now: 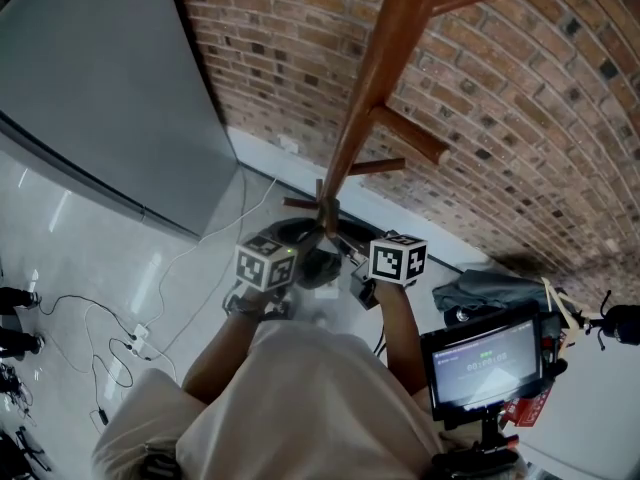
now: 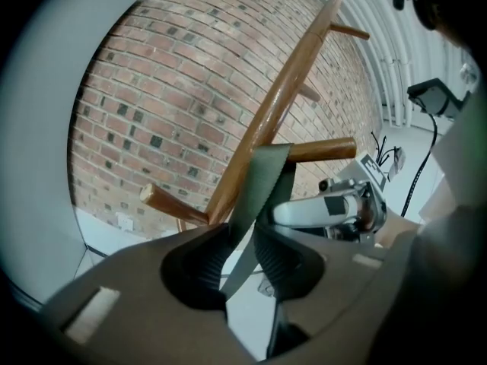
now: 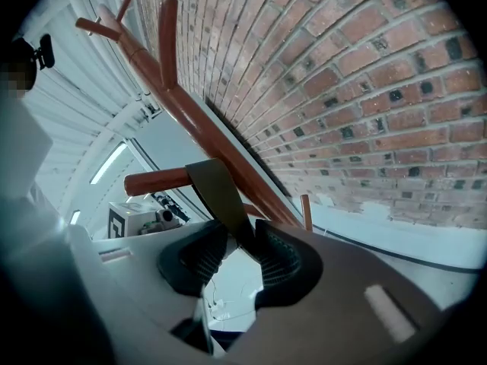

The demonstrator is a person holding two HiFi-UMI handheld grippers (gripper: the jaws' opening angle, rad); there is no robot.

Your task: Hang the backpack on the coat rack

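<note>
A: What's the coat rack [image 1: 375, 78] like?

B: Round wood, reddish-brown and smooth, with stubby pegs angling up off the pole. Behind it, on the far side, runs a rough red brick wall [image 1: 520, 118]. The floor [image 1: 80, 258] is glossy white.

A: Where's the backpack strap [image 2: 262, 177]?

B: It's flat olive webbing, looped over a low peg [image 2: 319, 149] and hanging down on the near side. The dark lump [image 1: 320, 266] low between the two grippers may be the backpack's body, but it's too dim to be sure.

A: And the grippers?

B: The left gripper [image 2: 242, 230] pinches the webbing between its ribbed black pads. The right gripper [image 3: 240, 230] has its jaws parted. The strap runs between them, lying against one pad and clear of the other.

A: Any writing?

B: Each marker cube [image 1: 398, 258] carries black-and-white square patterns. On the right, a monitor [image 1: 485, 363] shows pale digits, too small to read.
</note>
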